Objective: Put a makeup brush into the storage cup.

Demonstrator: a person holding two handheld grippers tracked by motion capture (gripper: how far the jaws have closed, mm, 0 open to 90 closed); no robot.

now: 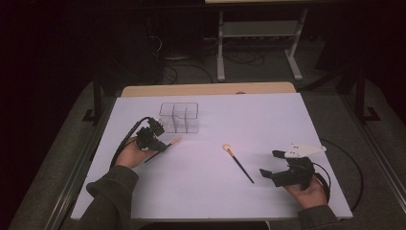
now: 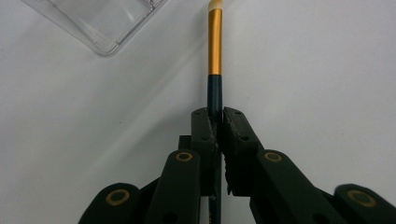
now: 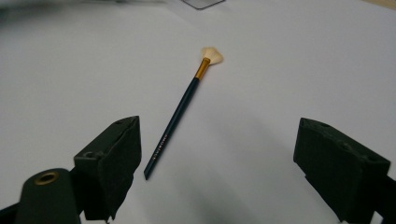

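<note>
Brush number one, a thin one with dark handle and gold ferrule, is clamped between the jaws of the left gripper. In the left gripper view the jaws are pressed together on the dark handle, and the gold part with its pale tip points away from them, toward the corner of a clear plastic box. In the high view this box has several compartments and stands on the white table, just beyond the left gripper; the held brush tip is near it but apart from it.

A second brush, a fan brush with pale bristles, lies flat on the table between the two grippers, closer to the right one. The right gripper has its jaws wide apart with nothing between them. In the right gripper view the handle end of the fan brush lies just in front of one jaw, not touching it
</note>
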